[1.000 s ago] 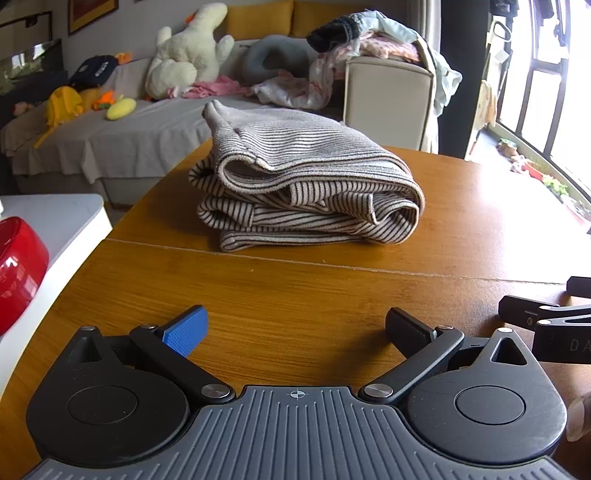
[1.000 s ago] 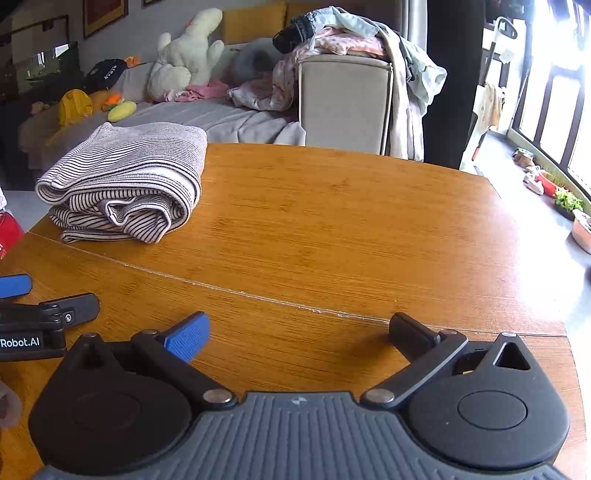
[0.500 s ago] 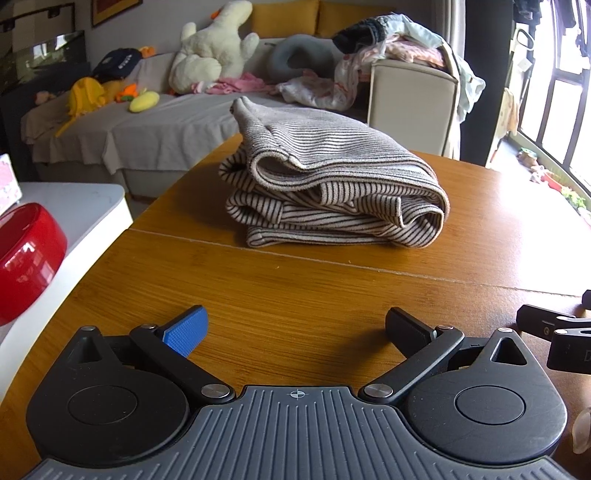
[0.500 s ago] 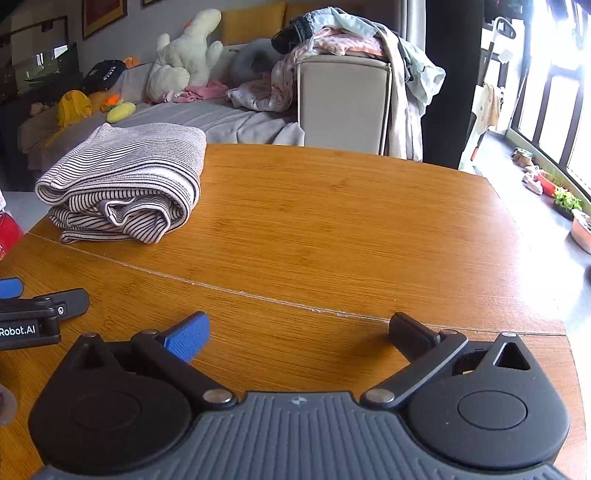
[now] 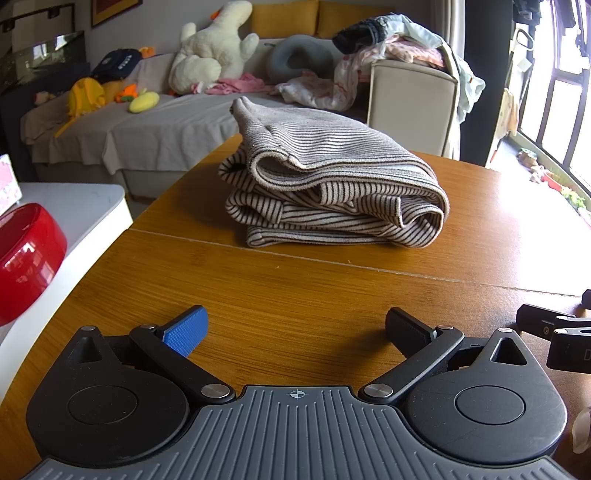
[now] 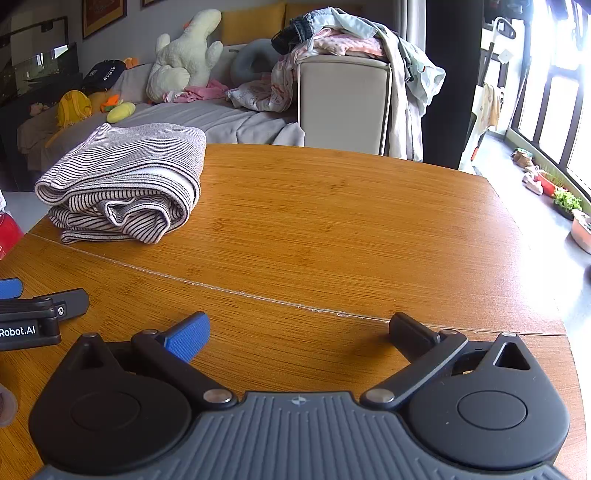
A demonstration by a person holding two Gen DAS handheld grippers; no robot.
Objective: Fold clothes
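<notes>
This was a home living room. Beyond the wooden table point(image 6: 332, 221), at eleven o'clock, stood a cloth-draped sofa point(image 5: 147, 125) with a white plush duck point(image 5: 210, 48) and yellow cushions point(image 5: 284, 18). Laundry point(image 6: 343, 37) heaped the armrest at twelve; balcony windows point(image 6: 554, 92) lay at two.

A wooden table point(image 5: 332, 295) (seamed across) carries one folded striped garment point(image 5: 332, 195).
</notes>
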